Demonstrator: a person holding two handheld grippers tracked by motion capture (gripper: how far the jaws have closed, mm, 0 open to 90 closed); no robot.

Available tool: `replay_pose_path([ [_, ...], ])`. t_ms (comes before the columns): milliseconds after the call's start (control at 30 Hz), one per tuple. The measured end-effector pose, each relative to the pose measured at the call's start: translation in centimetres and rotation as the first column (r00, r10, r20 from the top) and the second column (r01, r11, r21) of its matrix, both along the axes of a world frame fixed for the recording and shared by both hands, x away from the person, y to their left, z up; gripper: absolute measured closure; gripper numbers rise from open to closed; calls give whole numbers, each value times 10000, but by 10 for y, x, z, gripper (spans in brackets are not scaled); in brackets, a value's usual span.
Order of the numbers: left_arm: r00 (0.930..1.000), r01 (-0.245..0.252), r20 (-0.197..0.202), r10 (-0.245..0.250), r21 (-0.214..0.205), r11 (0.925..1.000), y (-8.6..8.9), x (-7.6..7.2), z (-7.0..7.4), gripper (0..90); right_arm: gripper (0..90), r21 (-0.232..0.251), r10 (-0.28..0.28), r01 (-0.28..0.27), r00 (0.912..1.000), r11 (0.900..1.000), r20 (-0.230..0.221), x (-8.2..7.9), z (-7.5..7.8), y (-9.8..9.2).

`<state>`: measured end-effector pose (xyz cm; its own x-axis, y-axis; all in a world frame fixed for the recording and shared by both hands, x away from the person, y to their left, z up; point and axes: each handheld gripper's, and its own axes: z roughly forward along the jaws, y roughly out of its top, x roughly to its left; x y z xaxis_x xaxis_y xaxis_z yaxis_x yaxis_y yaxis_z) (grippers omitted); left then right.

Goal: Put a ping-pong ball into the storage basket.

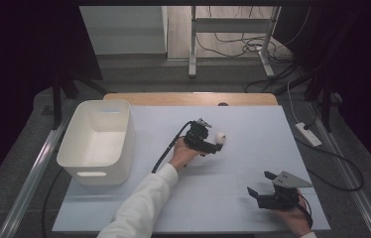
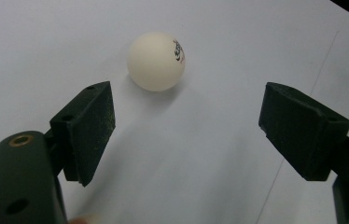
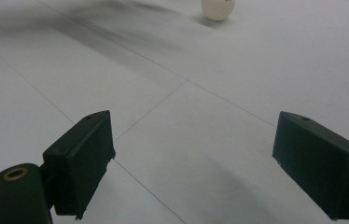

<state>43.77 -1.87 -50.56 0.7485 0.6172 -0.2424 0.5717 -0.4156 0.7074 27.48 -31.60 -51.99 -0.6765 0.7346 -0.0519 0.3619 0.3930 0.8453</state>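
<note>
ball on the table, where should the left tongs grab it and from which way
Grip the ball across its middle, one pad on each side. It is round and rests free on the flat white table, so a grip above or below the middle would likely squeeze it out. Come from the near side, where the left tongs already stand open, wider than the ball, just short of it.

fingers (image 3: 81, 161) apart — ball (image 3: 218, 8) beyond

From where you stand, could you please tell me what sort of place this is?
Probably a lab or recording workspace, not a home: a white-covered wooden table with only a white plastic bin and a white table-tennis ball on it, loose black cables on the floor, and a bare metal desk frame behind.
</note>
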Motion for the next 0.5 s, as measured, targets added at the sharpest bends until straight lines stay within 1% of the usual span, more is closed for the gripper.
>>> replay_pose_path([
  [133,10000,-26,79,25,88,10000,-2,3,-3,190,123,11,-7,7,10000,10000,-3,0,0,0],
  [200,9999,-25,111,25,61,10000,-3,4,-4,190,123,31,-6,6,10000,10000,0,0,0,0],
  [400,9988,-61,481,56,90,9999,-7,6,-8,191,123,27,-6,6,10000,10000,-13,0,0,0],
  [500,9982,-69,604,63,99,9999,-9,7,-9,191,123,39,-16,16,10000,10000,-8,0,0,0],
])
